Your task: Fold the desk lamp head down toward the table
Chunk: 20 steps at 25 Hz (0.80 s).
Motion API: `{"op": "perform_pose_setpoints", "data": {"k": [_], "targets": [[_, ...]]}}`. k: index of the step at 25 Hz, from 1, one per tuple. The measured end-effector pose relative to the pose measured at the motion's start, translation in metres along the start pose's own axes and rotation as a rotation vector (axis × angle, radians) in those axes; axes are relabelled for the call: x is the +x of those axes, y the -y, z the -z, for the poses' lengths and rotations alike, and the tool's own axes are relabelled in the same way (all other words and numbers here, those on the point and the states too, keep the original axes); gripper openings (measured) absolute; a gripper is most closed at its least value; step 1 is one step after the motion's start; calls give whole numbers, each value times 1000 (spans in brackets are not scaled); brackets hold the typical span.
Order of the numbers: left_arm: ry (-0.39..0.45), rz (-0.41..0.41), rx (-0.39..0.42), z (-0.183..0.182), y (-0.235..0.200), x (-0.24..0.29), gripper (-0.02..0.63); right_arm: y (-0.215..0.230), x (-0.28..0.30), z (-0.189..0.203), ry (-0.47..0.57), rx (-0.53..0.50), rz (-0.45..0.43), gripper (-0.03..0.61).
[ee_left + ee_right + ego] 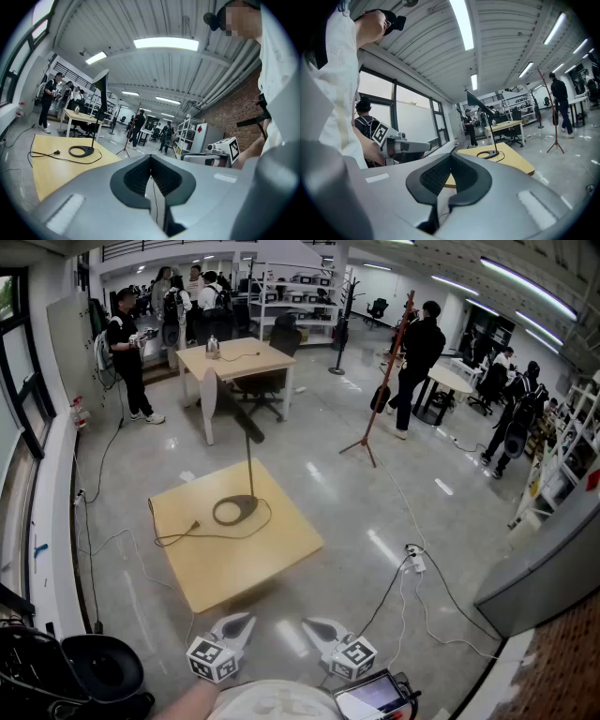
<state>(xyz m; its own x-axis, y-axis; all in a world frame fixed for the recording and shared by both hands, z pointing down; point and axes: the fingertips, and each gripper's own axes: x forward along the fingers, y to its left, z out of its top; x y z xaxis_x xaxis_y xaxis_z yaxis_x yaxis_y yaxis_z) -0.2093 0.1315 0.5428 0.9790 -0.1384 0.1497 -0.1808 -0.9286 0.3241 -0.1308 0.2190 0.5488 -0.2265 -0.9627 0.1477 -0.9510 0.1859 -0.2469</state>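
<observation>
Shelving, right wall: we see an open shelf unit (574, 442) with small items on its levels; they are too small for us to name.
Rack, far end: a white rack (302, 298) carries rows of dark boxes.
Desk lamp: the desk lamp (248, 465) stands on the low wooden table (267, 563), well ahead of both grippers.
Lamp base: the ring-shaped base (234, 510) sits flat near the table's middle, and the thin pole rises upright from it.
Lamp head: the lamp head (246, 420) is up at the pole's top, slanted and well clear of the tabletop; we log it as not folded down.
Cord: a black cord (178, 536) loops round the base and ends in a plug lying on the table.
Left gripper: the left gripper (241, 619) is held low, close to the person's body, pointing forward at the table's near edge, nearly level.
Left jaws: in the left gripper view the two dark pads (136, 176) meet, clenched on nothing.
Right gripper: the right gripper (316, 624) is just beside the left, aimed the same way, apart from the table.
Right jaws: in the right gripper view the pads (433, 176) are pressed together, with nothing between them.
Arm: a bare forearm (186, 699) shows behind the left gripper at the bottom edge.
Background: people stand round a second desk (239, 357) farther back.
</observation>
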Motion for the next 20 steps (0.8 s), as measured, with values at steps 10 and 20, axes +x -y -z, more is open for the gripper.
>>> {"op": "perform_pose_setpoints", "data": {"k": [10,20], "targets": [[-22,-9,0,-4,15,13,2,20,-12,-16,58,7,28,14],[-34,-27,15,-8,21,23,2,31,-15,-15,53,5,19,15]]}}
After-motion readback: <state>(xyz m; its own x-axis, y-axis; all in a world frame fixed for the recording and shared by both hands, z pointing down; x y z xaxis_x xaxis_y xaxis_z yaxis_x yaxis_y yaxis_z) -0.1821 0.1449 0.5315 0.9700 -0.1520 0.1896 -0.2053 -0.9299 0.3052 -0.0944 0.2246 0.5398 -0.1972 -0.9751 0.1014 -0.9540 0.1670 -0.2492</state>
